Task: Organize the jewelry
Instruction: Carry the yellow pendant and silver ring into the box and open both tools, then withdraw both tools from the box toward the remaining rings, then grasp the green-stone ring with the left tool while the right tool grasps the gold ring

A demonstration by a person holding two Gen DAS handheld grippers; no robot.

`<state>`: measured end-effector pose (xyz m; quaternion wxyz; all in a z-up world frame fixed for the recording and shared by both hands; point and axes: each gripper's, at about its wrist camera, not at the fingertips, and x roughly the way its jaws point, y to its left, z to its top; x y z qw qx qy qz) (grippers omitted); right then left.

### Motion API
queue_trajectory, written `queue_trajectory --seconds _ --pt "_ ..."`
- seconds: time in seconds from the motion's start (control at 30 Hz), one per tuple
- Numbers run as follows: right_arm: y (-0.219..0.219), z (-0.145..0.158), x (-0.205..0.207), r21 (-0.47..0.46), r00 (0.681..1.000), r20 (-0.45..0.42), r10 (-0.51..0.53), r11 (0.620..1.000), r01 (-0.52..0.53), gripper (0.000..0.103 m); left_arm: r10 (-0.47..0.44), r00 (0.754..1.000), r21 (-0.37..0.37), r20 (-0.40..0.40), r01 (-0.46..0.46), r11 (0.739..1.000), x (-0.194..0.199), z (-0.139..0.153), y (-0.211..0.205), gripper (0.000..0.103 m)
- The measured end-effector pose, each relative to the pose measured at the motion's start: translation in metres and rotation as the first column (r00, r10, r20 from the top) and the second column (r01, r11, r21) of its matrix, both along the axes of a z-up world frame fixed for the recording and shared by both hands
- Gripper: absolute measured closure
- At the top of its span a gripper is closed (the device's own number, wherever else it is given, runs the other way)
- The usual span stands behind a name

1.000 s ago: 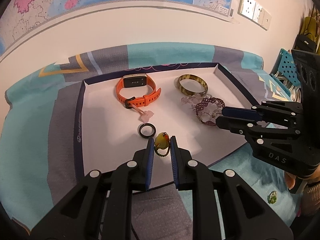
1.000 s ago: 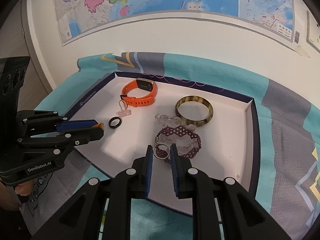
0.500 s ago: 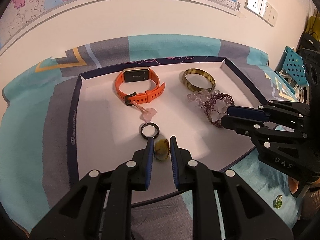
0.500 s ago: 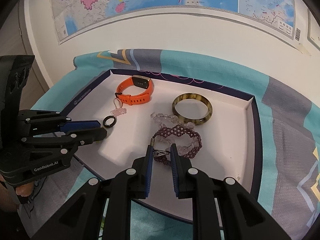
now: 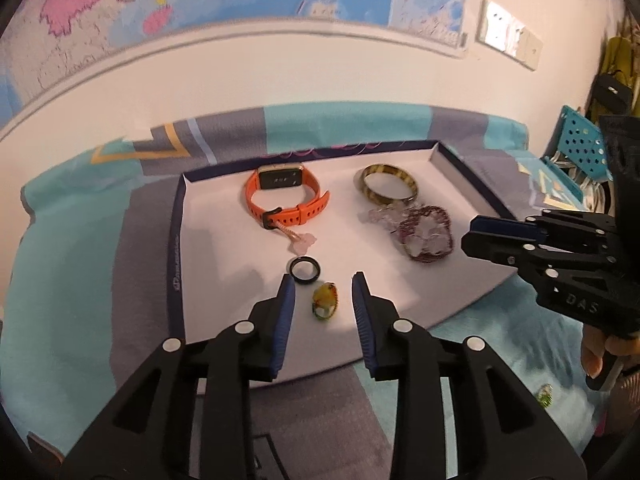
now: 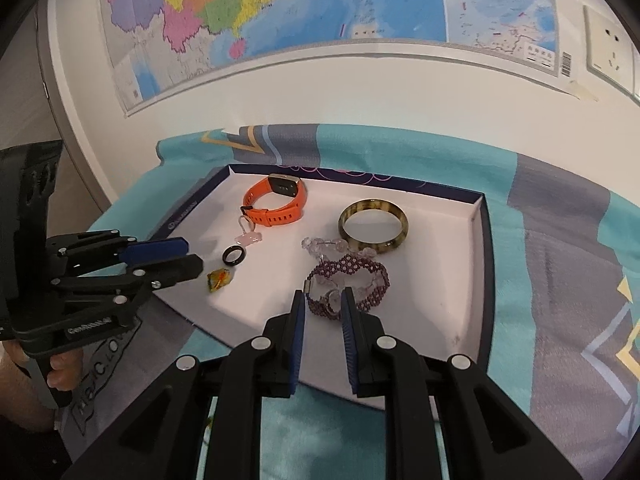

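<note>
A white tray (image 5: 208,240) with a dark rim lies on a teal and grey cloth. My left gripper (image 5: 324,280) hovers over its near edge and its jaws are opening. A yellow-green pendant (image 5: 325,300) lies on the tray floor between the fingers, with neither pad touching it. Just beyond it sits a black ring (image 5: 305,270). My right gripper (image 6: 322,296) is at the tray's right front, its jaws narrow on a small silver ring (image 6: 332,300) above a purple beaded bracelet (image 6: 352,274). The left gripper (image 6: 194,256) also appears in the right wrist view, beside the pendant (image 6: 218,280).
Farther back in the tray are an orange watch (image 5: 280,196), a brown-yellow bangle (image 5: 390,188), a clear bead bracelet (image 5: 380,214) and a pink charm (image 5: 300,240). A small green piece (image 5: 544,394) lies on the cloth at the right. A map-covered wall stands behind.
My left gripper's jaws have spread and let go of the yellow-green pendant, which now rests on the tray beside the black ring. The right gripper has stayed narrow near the purple bracelet.
</note>
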<state>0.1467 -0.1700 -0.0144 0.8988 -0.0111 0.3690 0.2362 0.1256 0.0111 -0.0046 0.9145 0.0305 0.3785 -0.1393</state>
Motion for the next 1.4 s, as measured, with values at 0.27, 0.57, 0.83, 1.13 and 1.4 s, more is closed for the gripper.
queue_trajectory --seconds 0.27,0.57,0.83,1.13,1.4 --pt "-0.015 0.001 -0.026 0.018 1.0 -0.001 0.005 1.0 -0.005 0.077 -0.121 0.992 -0.001 0.041 0.121 0.993 -0.046 0.008 -0.015 0.066" --pt "-0.031 -0.012 -0.074 -0.013 1.0 -0.025 0.005 1.0 -0.005 0.073 -0.226 0.974 0.026 0.024 0.225 0.974 -0.08 -0.006 -0.04 0.062" --pt "-0.044 -0.027 -0.11 -0.023 0.998 -0.068 0.014 1.0 -0.016 0.065 -0.253 0.967 0.019 -0.024 0.253 0.967 -0.088 -0.023 -0.048 0.058" --pt "-0.045 -0.036 -0.134 -0.036 0.995 -0.084 0.051 0.998 -0.054 0.061 -0.265 0.963 0.047 -0.052 0.267 0.962 -0.081 -0.034 -0.066 0.056" --pt "-0.042 -0.034 -0.145 -0.032 0.993 -0.079 0.086 0.996 -0.089 0.059 -0.228 0.97 0.047 -0.086 0.233 0.971 -0.065 -0.039 -0.069 0.071"
